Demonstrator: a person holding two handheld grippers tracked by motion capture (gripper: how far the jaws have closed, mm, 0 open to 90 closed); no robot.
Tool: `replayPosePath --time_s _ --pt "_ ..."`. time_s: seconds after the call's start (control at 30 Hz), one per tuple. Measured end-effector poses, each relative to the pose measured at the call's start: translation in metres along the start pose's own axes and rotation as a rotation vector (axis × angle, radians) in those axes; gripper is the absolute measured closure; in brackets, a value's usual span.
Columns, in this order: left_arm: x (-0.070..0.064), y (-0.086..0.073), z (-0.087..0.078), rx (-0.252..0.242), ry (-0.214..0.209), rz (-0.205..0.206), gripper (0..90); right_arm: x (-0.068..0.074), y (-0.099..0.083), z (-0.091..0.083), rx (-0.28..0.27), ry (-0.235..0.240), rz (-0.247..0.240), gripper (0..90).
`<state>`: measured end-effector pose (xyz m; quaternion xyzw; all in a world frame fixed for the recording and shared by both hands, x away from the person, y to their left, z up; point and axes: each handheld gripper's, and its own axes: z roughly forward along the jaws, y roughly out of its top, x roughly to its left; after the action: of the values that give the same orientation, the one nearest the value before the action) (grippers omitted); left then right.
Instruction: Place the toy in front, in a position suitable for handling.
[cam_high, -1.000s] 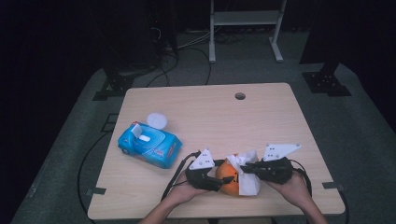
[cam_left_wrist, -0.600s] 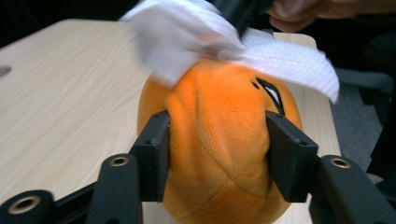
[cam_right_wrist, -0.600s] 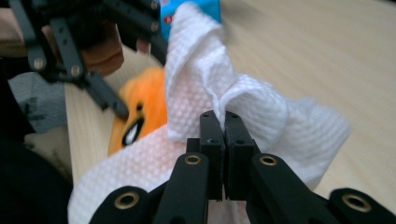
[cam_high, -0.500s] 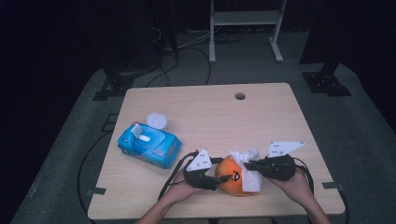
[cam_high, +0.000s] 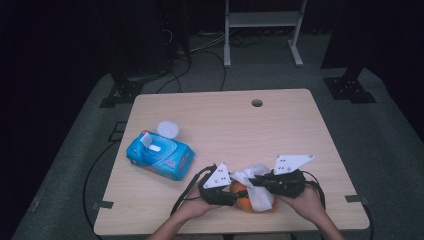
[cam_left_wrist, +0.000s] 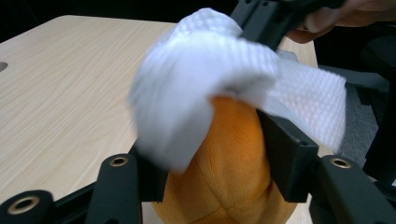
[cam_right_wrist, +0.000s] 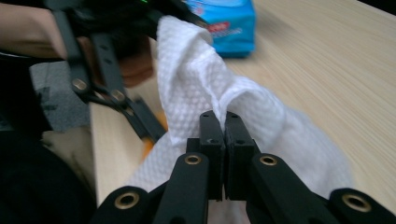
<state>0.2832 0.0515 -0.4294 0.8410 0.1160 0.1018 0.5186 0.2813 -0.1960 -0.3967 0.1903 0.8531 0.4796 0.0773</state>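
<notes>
**Wipe on orange plush, near table edge**

I see the wooden table (cam_high: 280, 130) first, with a round cable hole (cam_high: 257, 103) toward its far side. On its left half lies the blue wet-wipe pack (cam_high: 160, 156), flap up, and a small white round lid (cam_high: 169, 128) sits just beyond it.

My work is at the near edge, middle-right. The orange plush ball (cam_high: 243, 199) rests on the table between my two grippers. My left gripper (cam_left_wrist: 205, 154) is clamped on it: one jaw presses each side of the orange body, and the seams show between them.

The white wipe (cam_left_wrist: 201, 84) is draped over the top of the ball and hangs down one side. It is partly blurred in the left gripper view.

My right gripper (cam_right_wrist: 224, 135) has its jaws pinched together on a fold of that wipe, the cloth bunching up above the jaw tips. The left gripper shows beyond it there, with the blue pack farther back.
</notes>
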Motion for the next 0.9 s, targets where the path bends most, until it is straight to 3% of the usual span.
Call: replayPosePath --time_s 0.1,0.17,0.27,0.37,0.43,0.57,0.6,0.63,0.77,0.87,0.9 --pt "0.001 -0.001 0.0 -0.005 -0.001 -0.002 46.7 -0.015 -0.012 -0.01 0.006 -0.051 0.05 87.6" --pt "0.0 0.001 0.002 -0.014 0.0 -0.002 46.8 -0.016 -0.013 -0.015 -0.007 -0.06 0.067 87.5" --pt "-0.005 0.004 0.004 -0.022 0.006 0.037 46.6 -0.007 -0.004 -0.017 -0.053 -0.037 0.041 87.5" --pt "-0.01 0.005 0.004 -0.017 0.011 0.071 46.5 0.001 0.003 -0.009 -0.032 -0.034 -0.009 87.5" --pt "-0.008 0.004 0.003 -0.021 0.006 0.056 44.5 -0.004 -0.001 -0.007 -0.021 -0.033 0.009 87.5" --pt "0.001 0.004 0.001 -0.032 0.007 -0.02 21.8 -0.015 -0.012 -0.009 -0.005 -0.055 0.051 87.5" --pt "0.002 0.003 0.001 -0.025 -0.004 -0.031 21.2 -0.017 -0.013 -0.01 -0.009 -0.067 0.06 87.6" --pt "0.002 0.002 0.002 -0.018 -0.016 -0.039 22.8 -0.02 -0.014 -0.01 -0.01 -0.074 0.065 87.5" --pt "-0.001 0.002 0.006 -0.011 0.004 -0.028 40.9 -0.02 -0.01 -0.01 -0.032 -0.092 0.066 87.5" --pt "-0.003 0.004 0.008 -0.024 0.01 -0.028 44.8 -0.007 0.001 -0.01 -0.077 -0.027 0.037 87.5" --pt "-0.004 0.003 0.008 -0.02 0.009 -0.014 46.0 -0.002 0.003 -0.007 -0.066 -0.02 0.019 87.5"
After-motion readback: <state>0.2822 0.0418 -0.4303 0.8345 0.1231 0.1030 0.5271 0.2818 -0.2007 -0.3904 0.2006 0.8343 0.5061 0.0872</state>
